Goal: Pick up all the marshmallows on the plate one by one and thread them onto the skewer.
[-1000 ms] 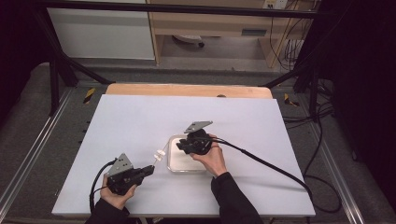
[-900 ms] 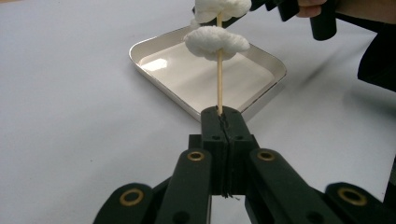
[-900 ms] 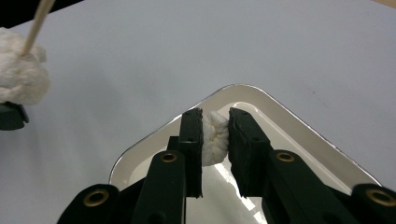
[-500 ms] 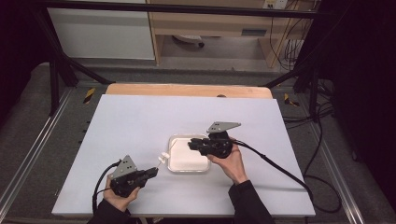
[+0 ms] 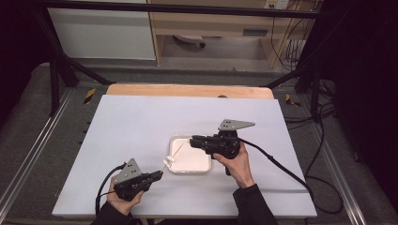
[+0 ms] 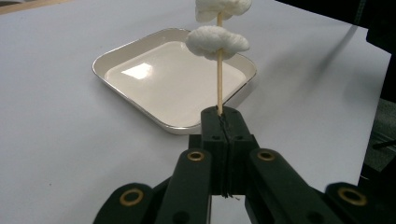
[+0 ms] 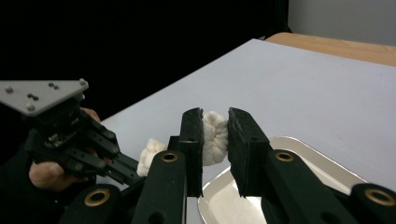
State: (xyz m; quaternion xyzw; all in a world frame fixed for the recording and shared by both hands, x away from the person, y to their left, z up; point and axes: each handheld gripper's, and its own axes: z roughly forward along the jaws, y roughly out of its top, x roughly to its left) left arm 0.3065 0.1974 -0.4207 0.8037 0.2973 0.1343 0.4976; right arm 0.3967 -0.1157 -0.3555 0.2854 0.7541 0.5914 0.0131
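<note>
Marshmallow lined up for the skewer tip above the tray

The left claw (image 6: 220,122) pinches the skewer (image 6: 218,79) by its butt, the stick slanting up over the tray (image 5: 205,168), two marshmallows (image 6: 215,39) already threaded. The right claw (image 7: 215,140) grips another marshmallow (image 7: 215,135) over the tray's far side (nearer the point), with bare tabletop (image 5: 141,122) all round.
</note>
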